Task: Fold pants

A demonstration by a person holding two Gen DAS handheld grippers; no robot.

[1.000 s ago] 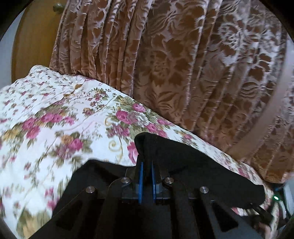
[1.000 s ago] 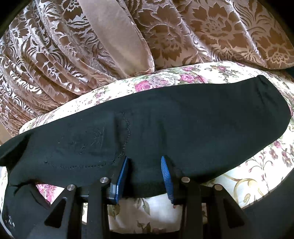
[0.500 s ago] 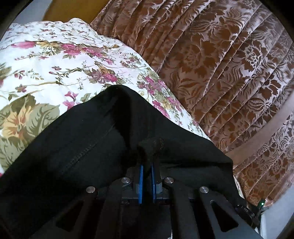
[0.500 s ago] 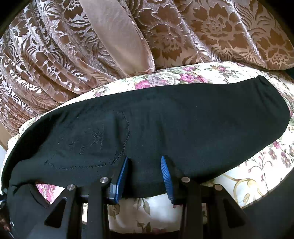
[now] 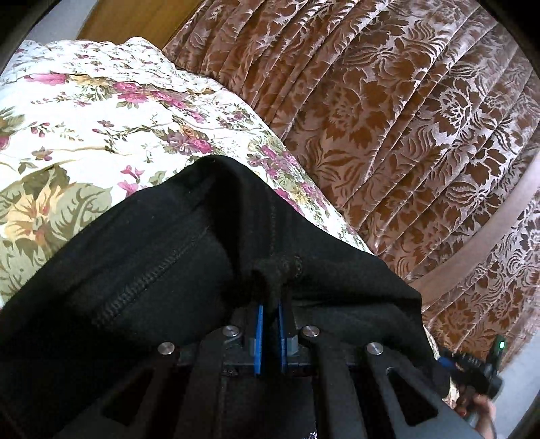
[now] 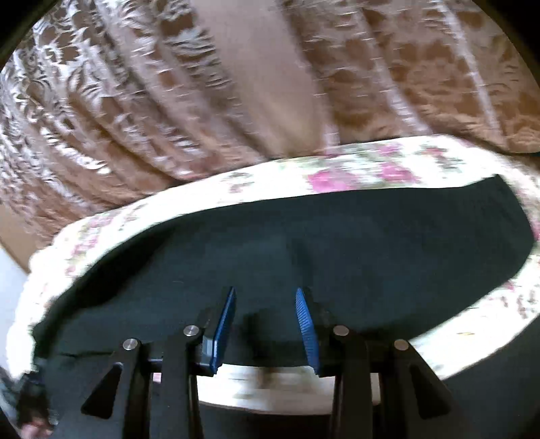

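Note:
Black pants (image 5: 152, 270) lie folded lengthwise on a floral bedsheet (image 5: 84, 118). My left gripper (image 5: 270, 304) is shut on a bunched edge of the pants at one end, low over the bed. In the right wrist view, which is blurred by motion, the pants (image 6: 337, 243) stretch across the sheet (image 6: 354, 169). My right gripper (image 6: 265, 297) hovers open above their near edge, its blue pads (image 6: 224, 324) apart with nothing pressed between them.
A brown patterned curtain (image 5: 405, 135) hangs close behind the bed's far edge and also fills the top of the right wrist view as the curtain (image 6: 135, 101). A wooden door (image 5: 128, 20) stands at the upper left. The other gripper and a hand (image 5: 479, 388) show at the lower right.
The left gripper sank toward the bed with the pants' edge in it, then held still. The right gripper, steady before, has drawn up and back from the pants, blurring its view.

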